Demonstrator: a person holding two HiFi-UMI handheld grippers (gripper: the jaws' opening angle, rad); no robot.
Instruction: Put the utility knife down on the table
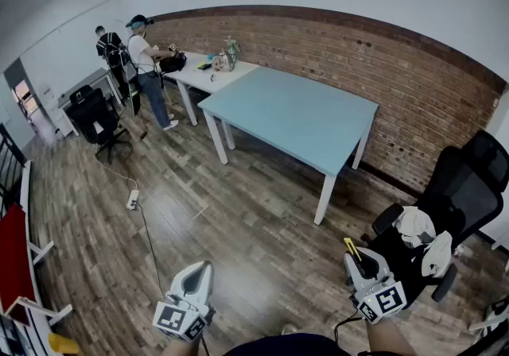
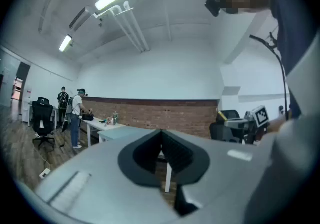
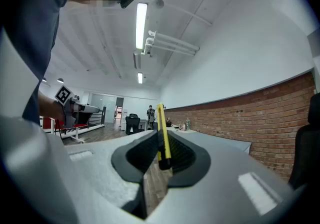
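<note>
Fingers (image 3: pixel 184 154) of our right gripper (image 3: pixel 161 144): clamped on the yellow utility knife (image 3: pixel 162 133), which stands up clear of them, ready for laying down. Our left gripper (image 2: pixel 161 143): pinched together, empty, unneeded. Blue table (image 1: pixel 302 112): well ahead, so we judge carrying comes first.

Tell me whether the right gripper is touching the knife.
Touching. In the right gripper view, the right gripper has its jaws closed on the knife, pads pressing both its sides.

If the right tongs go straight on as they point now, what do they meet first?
Most likely the light-blue table. The right tongs, shut on the utility knife, point level at it; whether they strike its edge or pass above is unclear.
</note>
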